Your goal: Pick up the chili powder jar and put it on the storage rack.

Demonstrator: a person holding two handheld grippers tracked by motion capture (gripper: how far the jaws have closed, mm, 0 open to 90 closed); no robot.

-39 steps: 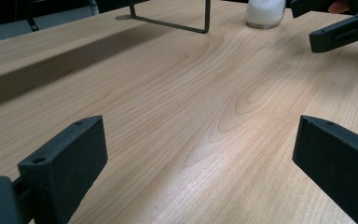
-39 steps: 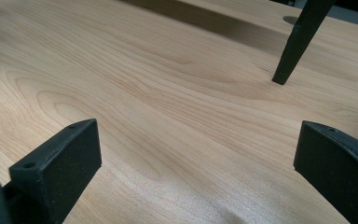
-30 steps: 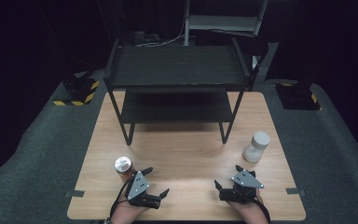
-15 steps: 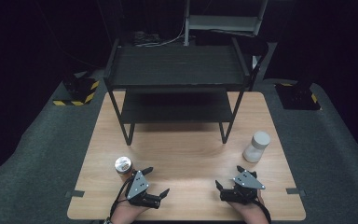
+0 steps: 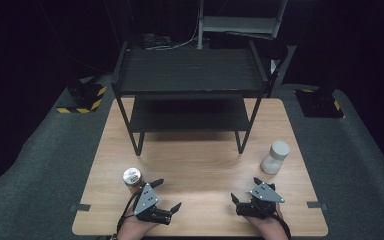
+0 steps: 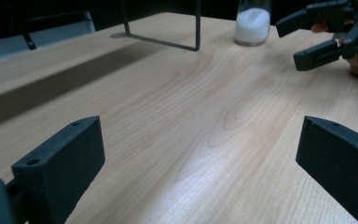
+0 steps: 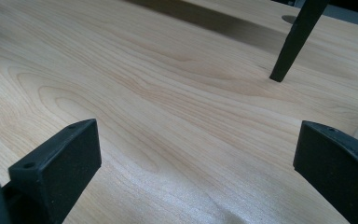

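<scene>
A pale wooden surface [image 5: 200, 165] stands in a dark room, ringed by grey floor. At its near edge, the left gripper [image 5: 166, 195] rests with its fingers [image 6: 60, 163] spread wide and holding nothing; a small metal-lidded jar [image 5: 132, 177] stands just beside it. Well apart to the right, the right gripper [image 5: 244, 189] also has its fingers [image 7: 56, 161] released and empty. Beyond it stands a white-capped bottle of white powder [image 5: 275, 157]. Farthest back sits a black two-tier shelf rack [image 5: 190, 75].

A light wooden table [image 5: 200, 165] carries a black two-tier rack [image 5: 190, 80], a small tin [image 5: 132, 177] and a white jar [image 5: 276, 157]
</scene>
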